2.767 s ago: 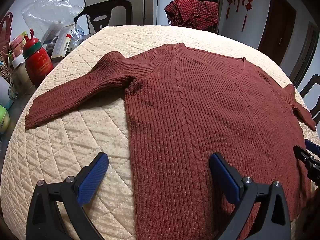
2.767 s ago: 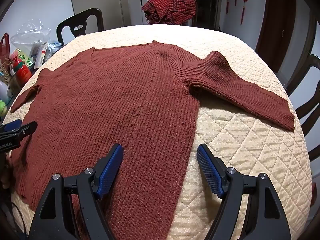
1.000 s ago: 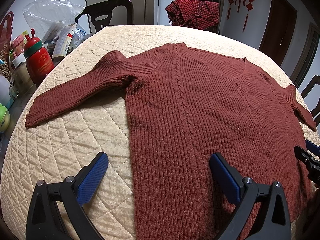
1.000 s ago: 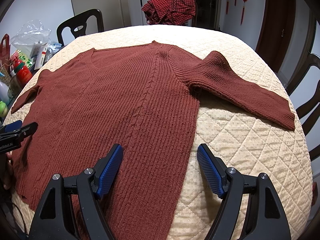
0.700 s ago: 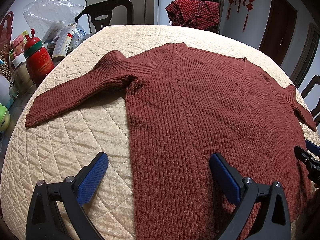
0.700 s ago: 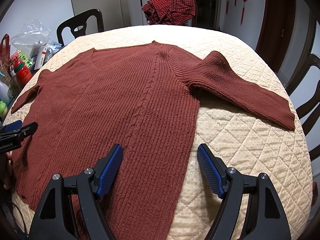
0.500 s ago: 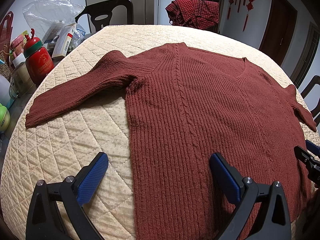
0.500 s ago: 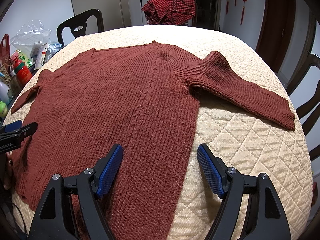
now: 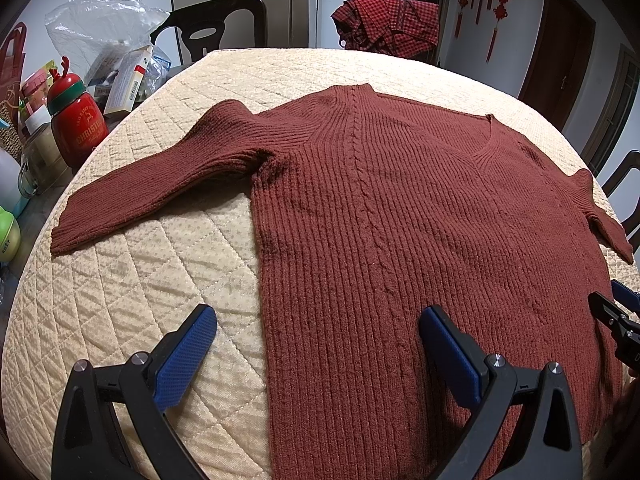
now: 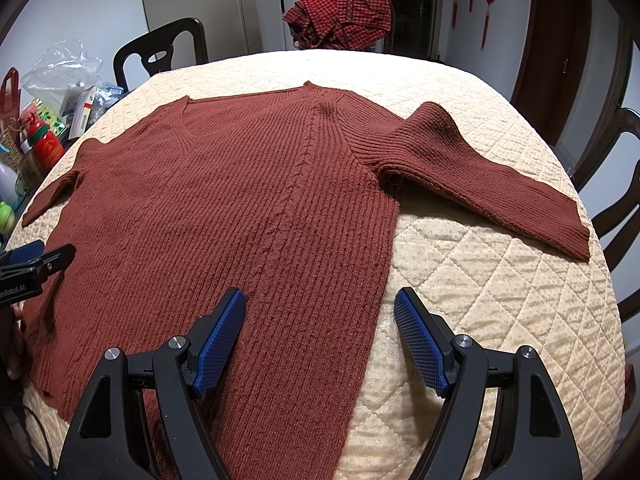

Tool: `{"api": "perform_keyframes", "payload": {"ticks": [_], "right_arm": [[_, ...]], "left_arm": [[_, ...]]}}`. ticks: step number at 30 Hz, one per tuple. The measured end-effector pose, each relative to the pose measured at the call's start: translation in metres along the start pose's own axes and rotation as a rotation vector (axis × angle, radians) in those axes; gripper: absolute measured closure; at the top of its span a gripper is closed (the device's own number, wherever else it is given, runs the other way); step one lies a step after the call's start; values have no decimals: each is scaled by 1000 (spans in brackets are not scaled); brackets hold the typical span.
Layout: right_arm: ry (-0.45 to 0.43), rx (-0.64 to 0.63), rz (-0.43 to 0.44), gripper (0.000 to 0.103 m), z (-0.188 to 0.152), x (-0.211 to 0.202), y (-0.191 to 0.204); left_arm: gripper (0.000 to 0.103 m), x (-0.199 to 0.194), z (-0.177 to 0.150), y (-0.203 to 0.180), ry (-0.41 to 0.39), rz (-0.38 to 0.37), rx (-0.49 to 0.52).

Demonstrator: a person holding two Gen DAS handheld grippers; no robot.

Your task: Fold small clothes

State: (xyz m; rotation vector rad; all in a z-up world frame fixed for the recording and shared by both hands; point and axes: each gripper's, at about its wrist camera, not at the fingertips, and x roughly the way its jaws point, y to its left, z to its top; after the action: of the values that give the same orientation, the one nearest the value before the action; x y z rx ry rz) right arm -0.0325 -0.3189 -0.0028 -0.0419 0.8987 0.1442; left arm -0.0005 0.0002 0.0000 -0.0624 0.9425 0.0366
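Right now one rust-red knit sweater [image 9: 400,216] lies flat, front up, on the quilted beige table cover [image 9: 132,280], both sleeves spread out to the sides, 2 in all, w/ the hem toward the cameras. Two grippers are in play. The left gripper [image 9: 318,330] hangs low over the hem's left part, its 2 blue-padded fingers [image 9: 184,356] spread wide, one over bare quilt, the other over the knit; nothing is pinched. The right gripper [image 10: 320,316] is likewise spread wide & empty, straddling the sweater's right side edge near the hem. One red checked garment [image 10: 340,16] is draped at the far side of the table. One red bottle [image 9: 76,120] stands among clutter at the left edge, w/ one dark chair [image 9: 212,28] behind.
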Motion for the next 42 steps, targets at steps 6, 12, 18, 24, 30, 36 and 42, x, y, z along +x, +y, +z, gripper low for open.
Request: {"api": "perform_keyframes", "payload": {"ticks": [6, 12, 18, 24, 30, 36, 42], "right_arm": [[0, 0, 0, 26, 0, 0, 0], [0, -1, -1, 26, 0, 0, 0], [0, -1, -2, 26, 1, -1, 0], [0, -1, -1, 26, 1, -1, 0], [0, -1, -2, 26, 1, -1, 0], [0, -1, -2, 26, 1, -1, 0], [0, -2, -3, 26, 1, -1, -1]], "left_arm": [[0, -1, 0, -1, 3, 2, -3], [0, 0, 0, 1, 4, 1, -4], [0, 0, 0, 3, 6, 0, -7], [0, 2, 0, 3, 8, 2, -7], [0, 2, 1, 3, 10, 2, -6], [0, 2, 1, 2, 11, 3, -6], [0, 2, 1, 2, 10, 3, -5]]}}
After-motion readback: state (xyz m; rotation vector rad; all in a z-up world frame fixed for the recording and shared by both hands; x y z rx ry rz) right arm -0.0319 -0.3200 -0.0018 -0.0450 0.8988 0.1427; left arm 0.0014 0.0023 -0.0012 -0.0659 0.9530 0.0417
